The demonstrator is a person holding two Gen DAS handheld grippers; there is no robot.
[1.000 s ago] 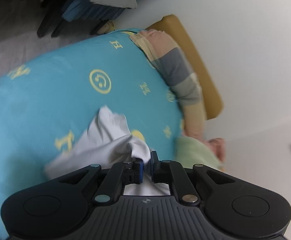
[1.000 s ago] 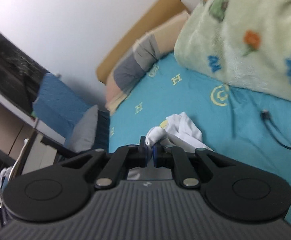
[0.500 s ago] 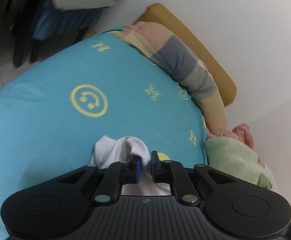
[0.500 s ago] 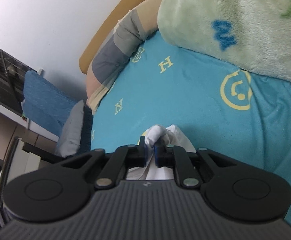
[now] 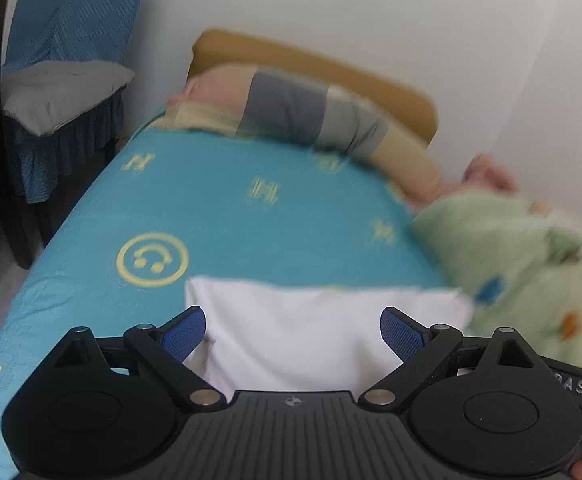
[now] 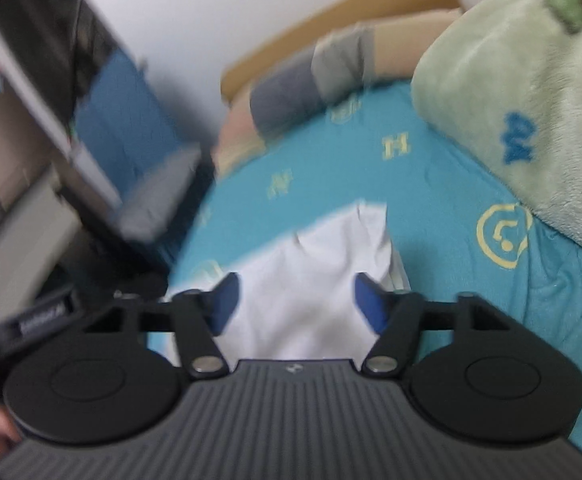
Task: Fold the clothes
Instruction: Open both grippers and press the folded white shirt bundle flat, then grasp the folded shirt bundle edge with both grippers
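The bed (image 5: 231, 216) runs toward 12 o'clock, its far end blurred. A white cloth (image 5: 291, 336) lies flat on it, its near edge hidden behind both tools. Left hand-held gripper (image 5: 293, 330) and right hand-held gripper (image 6: 295, 303) are spread apart, gripping nothing.

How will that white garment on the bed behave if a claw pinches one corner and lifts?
The white garment is probably floppy: creased folds show near its far edge. Likely light, thin fabric lying flat on the teal sheet. Pushed, it would probably bunch rather than slide.
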